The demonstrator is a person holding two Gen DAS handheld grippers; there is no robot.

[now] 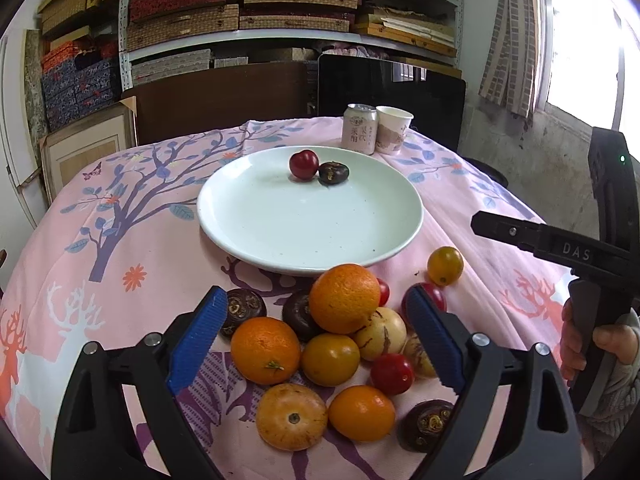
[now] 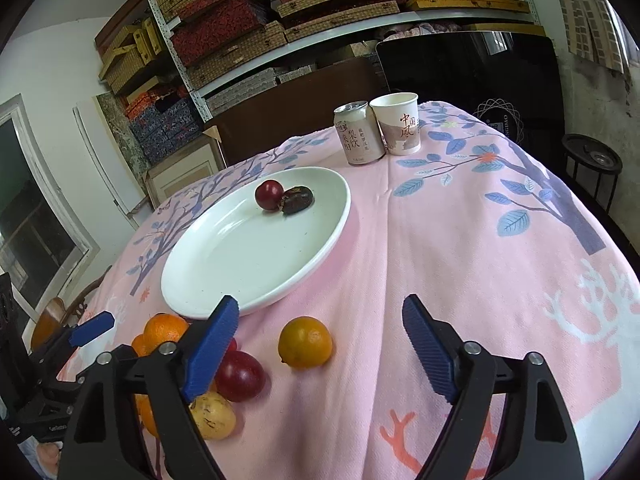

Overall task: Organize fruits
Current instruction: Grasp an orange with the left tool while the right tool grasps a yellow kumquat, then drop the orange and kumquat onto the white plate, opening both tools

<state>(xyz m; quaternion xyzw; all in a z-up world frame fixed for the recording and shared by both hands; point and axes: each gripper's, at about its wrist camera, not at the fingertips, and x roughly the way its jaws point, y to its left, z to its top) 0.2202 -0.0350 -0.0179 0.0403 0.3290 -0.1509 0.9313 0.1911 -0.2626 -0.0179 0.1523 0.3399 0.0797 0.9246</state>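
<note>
A white plate (image 1: 256,216) sits mid-table and holds a red fruit (image 1: 303,164) and a dark purple fruit (image 1: 333,172); the plate also shows in the right wrist view (image 2: 224,264). In front of it lies a pile of oranges (image 1: 344,298), yellow, red and dark fruits. My left gripper (image 1: 318,316) is open, its blue fingers either side of the pile, above it. My right gripper (image 2: 320,322) is open and empty above a lone yellow-orange fruit (image 2: 305,342), right of the pile. It appears in the left wrist view at the right edge.
A drink can (image 1: 360,129) and a paper cup (image 1: 393,130) stand behind the plate at the table's far edge. The pink printed tablecloth (image 2: 480,260) covers the table. Shelves of boxes, a chair and a dark panel stand beyond.
</note>
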